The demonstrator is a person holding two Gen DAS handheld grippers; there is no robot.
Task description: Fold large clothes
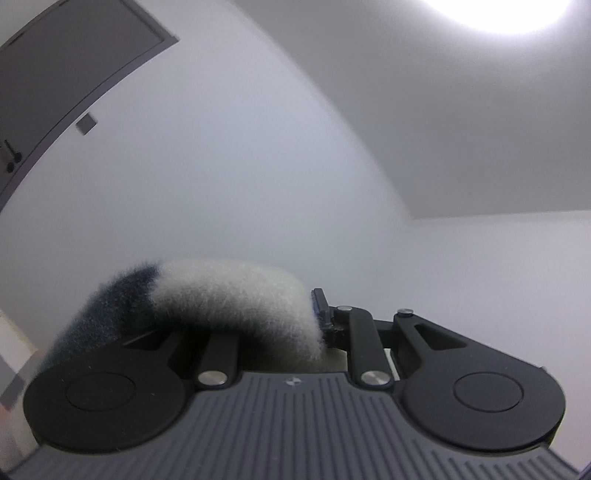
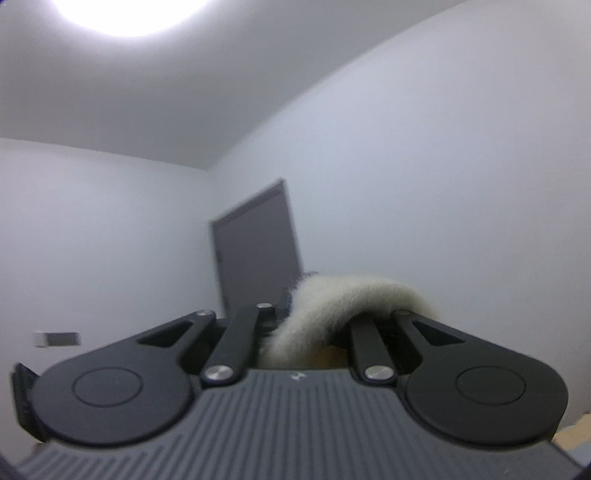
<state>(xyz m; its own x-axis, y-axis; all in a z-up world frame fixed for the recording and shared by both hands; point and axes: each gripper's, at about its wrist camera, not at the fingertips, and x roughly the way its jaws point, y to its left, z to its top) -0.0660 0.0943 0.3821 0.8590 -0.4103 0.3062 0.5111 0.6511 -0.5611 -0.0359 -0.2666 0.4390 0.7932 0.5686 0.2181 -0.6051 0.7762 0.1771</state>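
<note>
In the left wrist view a fluffy garment (image 1: 229,295), cream with a navy band at its left end, arches over the fingers of my left gripper (image 1: 317,325), which is shut on its edge. One blue-tipped finger (image 1: 320,306) shows beside the fleece. In the right wrist view the same cream fleece garment (image 2: 351,295) bulges up between the fingers of my right gripper (image 2: 295,314), shut on it. Both grippers are raised and point slightly upward at the walls and ceiling. The rest of the garment hangs below, out of sight.
White walls and ceiling fill both views, with a bright ceiling lamp (image 1: 498,11) overhead. A grey door (image 1: 55,81) is at the upper left in the left wrist view, and a grey door (image 2: 258,243) stands ahead in the right wrist view. A small wall plate (image 2: 57,339) sits low left.
</note>
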